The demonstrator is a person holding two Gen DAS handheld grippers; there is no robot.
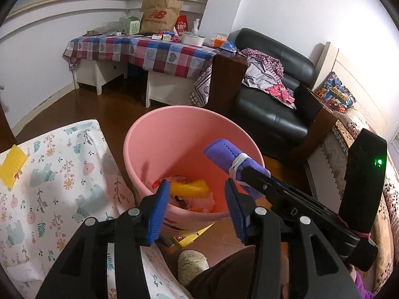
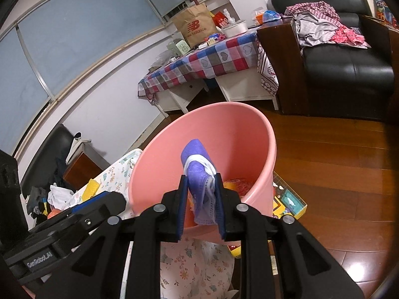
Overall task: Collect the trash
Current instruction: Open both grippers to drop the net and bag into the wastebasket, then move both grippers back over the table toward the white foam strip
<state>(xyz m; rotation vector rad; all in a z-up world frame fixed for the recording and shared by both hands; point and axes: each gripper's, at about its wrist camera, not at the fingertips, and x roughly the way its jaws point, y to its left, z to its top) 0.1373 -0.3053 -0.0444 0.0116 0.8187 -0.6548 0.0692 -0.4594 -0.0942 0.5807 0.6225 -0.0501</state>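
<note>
A pink waste bin (image 1: 139, 134) stands on the floor beside the floral-covered surface, with a yellow wrapper (image 1: 189, 188) and red and clear wrappers at its bottom. My left gripper (image 1: 195, 184) hangs open above the bin's near rim, with nothing between its blue pads. My right gripper (image 2: 200, 182) is shut on a rolled purple face mask (image 2: 197, 172) wound with its white ear loops, held over the bin (image 2: 249, 134). In the left wrist view the mask (image 1: 222, 152) juts over the bin's right rim from the right gripper (image 1: 239, 172).
A floral cloth (image 1: 49, 174) with a yellow scrap (image 1: 12, 164) on it lies left of the bin. A yellow box (image 2: 289, 201) lies on the wooden floor behind the bin. Beyond are a black armchair (image 1: 271, 109) with clothes and a checked, cluttered table (image 1: 149, 52).
</note>
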